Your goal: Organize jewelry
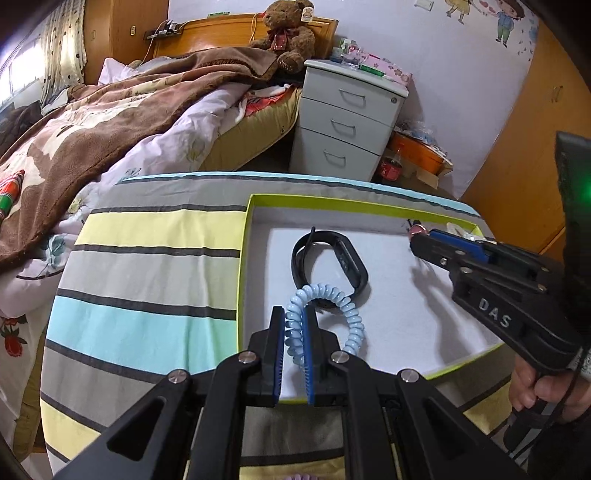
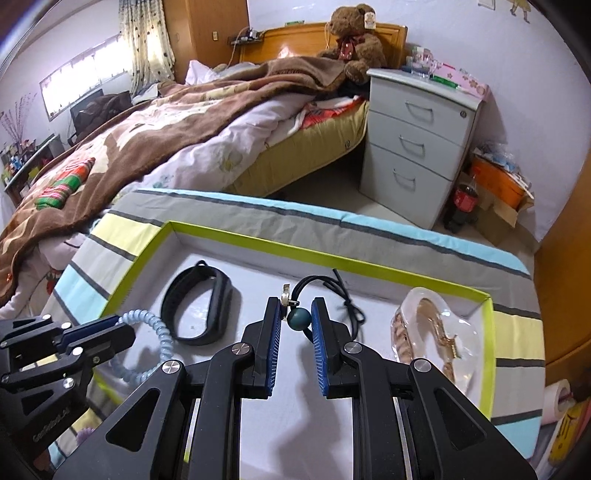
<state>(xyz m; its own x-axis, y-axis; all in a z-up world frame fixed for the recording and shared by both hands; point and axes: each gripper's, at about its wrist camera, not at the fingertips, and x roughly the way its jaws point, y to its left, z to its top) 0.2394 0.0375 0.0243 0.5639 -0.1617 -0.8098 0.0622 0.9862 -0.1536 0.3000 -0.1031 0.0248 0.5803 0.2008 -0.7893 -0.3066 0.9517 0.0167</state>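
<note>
A green-rimmed white box (image 1: 255, 201) (image 2: 236, 236) sits on a striped cloth. In it lie a black wristband (image 1: 332, 258) (image 2: 199, 306), a black cord necklace with a teal bead (image 2: 298, 320) and a clear pouch with a gold bracelet (image 2: 436, 332). My left gripper (image 1: 294, 321) (image 2: 110, 326) is shut on a light blue spiral band (image 1: 347, 314) (image 2: 155, 336) over the box's near edge. My right gripper (image 2: 295, 317) (image 1: 419, 240) is open, its fingers on either side of the teal bead.
A bed with a brown blanket (image 1: 110, 110) lies to the left. A grey three-drawer cabinet (image 1: 347, 122) and a teddy bear (image 1: 288, 33) stand behind. A cola bottle (image 2: 463, 199) and an orange box (image 2: 498, 184) are on the floor.
</note>
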